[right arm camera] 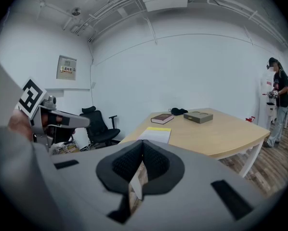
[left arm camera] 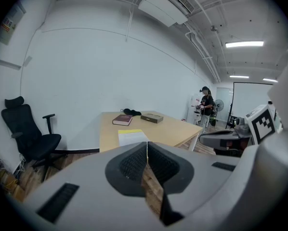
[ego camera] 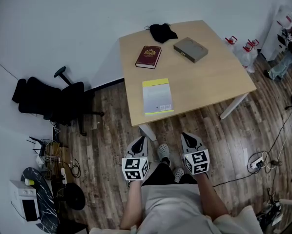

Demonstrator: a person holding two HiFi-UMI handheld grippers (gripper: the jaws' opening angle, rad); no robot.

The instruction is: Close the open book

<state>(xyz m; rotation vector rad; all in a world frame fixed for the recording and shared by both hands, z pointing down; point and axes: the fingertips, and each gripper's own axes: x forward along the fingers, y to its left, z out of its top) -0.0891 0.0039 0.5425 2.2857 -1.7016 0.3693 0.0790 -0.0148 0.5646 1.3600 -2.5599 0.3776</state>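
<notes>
A flat grey box (ego camera: 190, 49) sits at the top of the table (ego camera: 214, 87), its inside unseen. Left of it lie a maroon book (ego camera: 148, 56) and a black cloth (ego camera: 163, 32). The yellow-edged book (ego camera: 157, 96) lies flat at centre frame, by the table's lower edge. An office chair (ego camera: 53, 101) stands at far left. Below the table, the left gripper (ego camera: 140, 141) and right gripper (ego camera: 187, 138) have their jaws pressed together, holding and touching nothing.

yellow book (ego camera: 157, 96) print illegible, bystander (ego camera: 291, 43) cropped
</notes>
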